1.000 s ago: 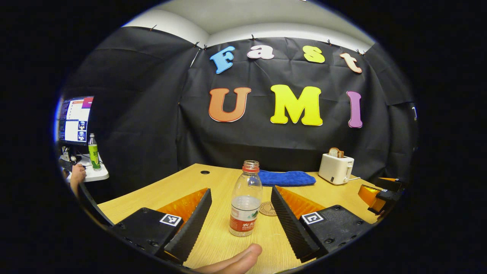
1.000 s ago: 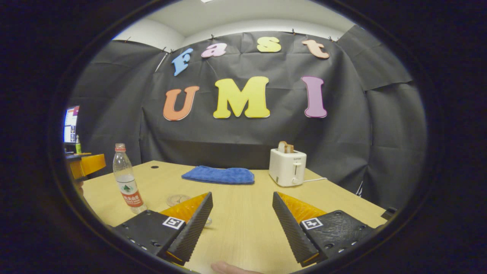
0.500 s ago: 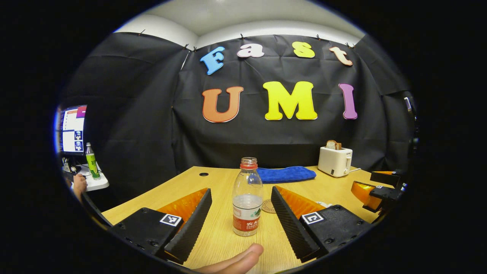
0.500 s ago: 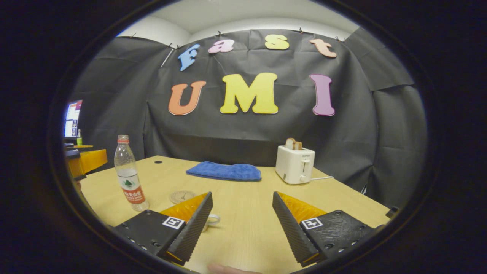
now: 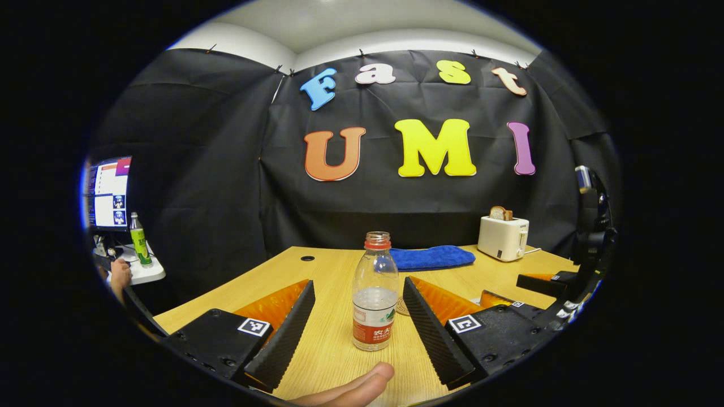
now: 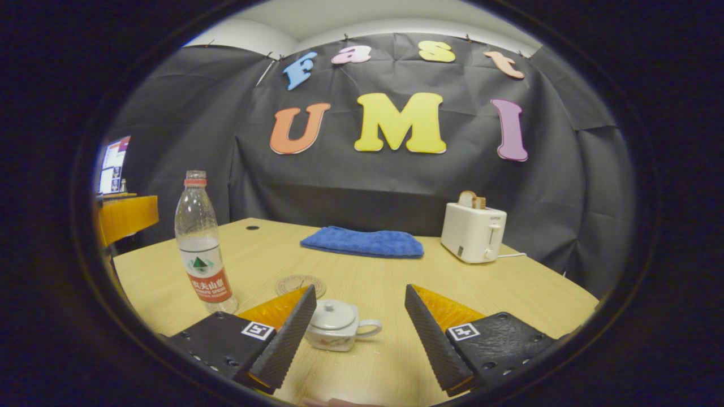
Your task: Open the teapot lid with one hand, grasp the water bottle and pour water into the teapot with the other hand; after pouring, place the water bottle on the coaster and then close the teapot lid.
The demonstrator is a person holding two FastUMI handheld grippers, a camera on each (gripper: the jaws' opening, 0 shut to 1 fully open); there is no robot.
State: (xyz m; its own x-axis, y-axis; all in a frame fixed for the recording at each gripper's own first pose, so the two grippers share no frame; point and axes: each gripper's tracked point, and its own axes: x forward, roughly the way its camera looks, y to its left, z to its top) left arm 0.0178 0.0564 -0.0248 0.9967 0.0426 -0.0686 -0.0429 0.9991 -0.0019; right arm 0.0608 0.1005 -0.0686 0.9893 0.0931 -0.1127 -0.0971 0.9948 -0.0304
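In the left gripper view, the left hand-held gripper hangs low over the wooden surface with its fingers spread wide, touching nothing. The bottle stands upright on the surface between those fingers, apart from both, uncapped and holding some water. A fingertip of the person's hand shows at the bottom edge, just in front of the bottle. The coaster lies flat just behind the bottle, partly hidden by the finger on the view's right. Farther back lie a blue cloth and a white toaster with bread in its slot. The right hand-held gripper shows at the view's right edge, low over the surface. In the right gripper view, the right hand-held gripper is likewise wide open and grips nothing. The teapot sits on the surface between its fingers, nearer the finger on the view's left, with its lid on and its handle pointing to the view's right. Whether that finger touches the pot cannot be told. Beyond the teapot lies the coaster, and the bottle stands to the view's left of it.
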